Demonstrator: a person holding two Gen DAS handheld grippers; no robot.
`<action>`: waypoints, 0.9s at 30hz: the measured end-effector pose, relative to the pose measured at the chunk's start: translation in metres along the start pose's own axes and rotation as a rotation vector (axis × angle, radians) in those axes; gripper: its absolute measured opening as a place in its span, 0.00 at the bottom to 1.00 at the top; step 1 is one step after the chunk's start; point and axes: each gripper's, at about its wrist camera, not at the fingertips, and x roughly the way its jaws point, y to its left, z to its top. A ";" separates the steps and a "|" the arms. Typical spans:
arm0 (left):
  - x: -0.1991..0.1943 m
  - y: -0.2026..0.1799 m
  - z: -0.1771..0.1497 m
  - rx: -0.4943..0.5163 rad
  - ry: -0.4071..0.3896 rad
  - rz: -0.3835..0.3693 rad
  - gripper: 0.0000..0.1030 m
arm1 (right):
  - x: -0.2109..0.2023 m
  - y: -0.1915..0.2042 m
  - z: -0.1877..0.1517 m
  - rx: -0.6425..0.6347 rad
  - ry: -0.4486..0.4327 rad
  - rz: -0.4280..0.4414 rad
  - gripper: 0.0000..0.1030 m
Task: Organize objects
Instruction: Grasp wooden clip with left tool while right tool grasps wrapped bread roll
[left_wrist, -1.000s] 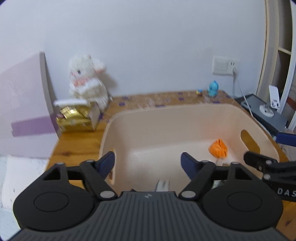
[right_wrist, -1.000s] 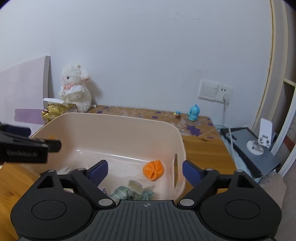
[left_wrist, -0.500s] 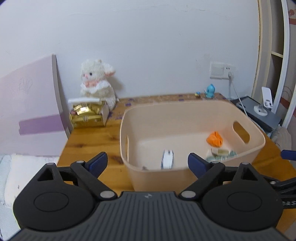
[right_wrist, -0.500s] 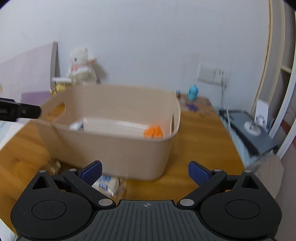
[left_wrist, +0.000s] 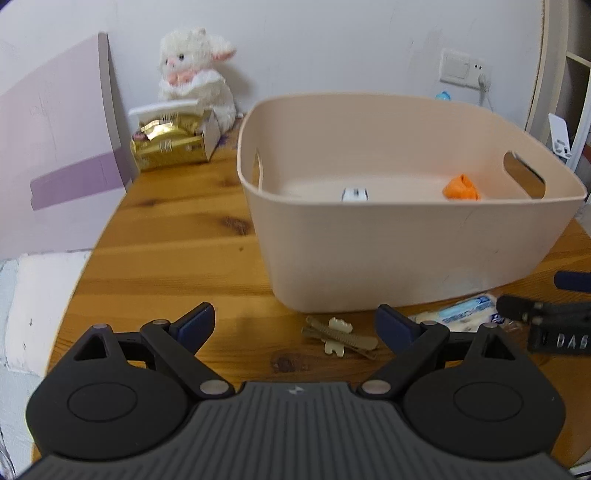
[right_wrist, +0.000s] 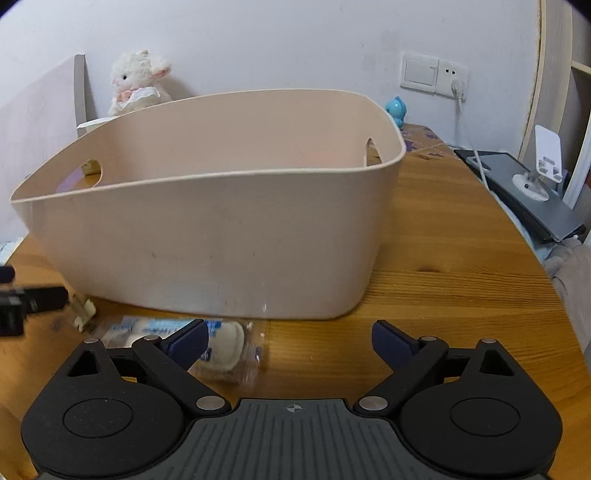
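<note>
A beige plastic bin (left_wrist: 406, 240) (right_wrist: 221, 236) stands on the wooden table. Inside it I see an orange item (left_wrist: 461, 187) and a small white item (left_wrist: 355, 194). In front of the bin lie a gold hair clip (left_wrist: 338, 336) (right_wrist: 83, 310) and a clear packet with white and blue contents (left_wrist: 461, 314) (right_wrist: 207, 343). My left gripper (left_wrist: 295, 325) is open and empty, low over the table just before the clip. My right gripper (right_wrist: 288, 341) is open and empty, its left finger over the packet. Each gripper shows at the edge of the other's view.
A white plush lamb (left_wrist: 195, 74) and a gold packet in a white box (left_wrist: 170, 142) sit at the back left beside a pink board (left_wrist: 55, 147). A blue figurine (right_wrist: 397, 109), a wall socket (right_wrist: 434, 75), and a grey device with a white stand (right_wrist: 532, 184) are right.
Both grippers have pulled back and dropped from above the bin to table height in front of it. The clip and packet have come into view.
</note>
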 end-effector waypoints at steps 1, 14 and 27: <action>0.004 0.000 -0.001 -0.005 0.006 -0.001 0.91 | 0.002 0.001 0.001 -0.006 0.000 -0.006 0.94; 0.029 -0.011 -0.005 0.031 0.037 0.035 0.91 | 0.002 0.004 -0.002 -0.052 0.075 0.022 0.95; 0.016 0.007 -0.037 -0.013 0.088 -0.042 0.91 | -0.039 0.009 -0.020 -0.078 0.040 0.144 0.92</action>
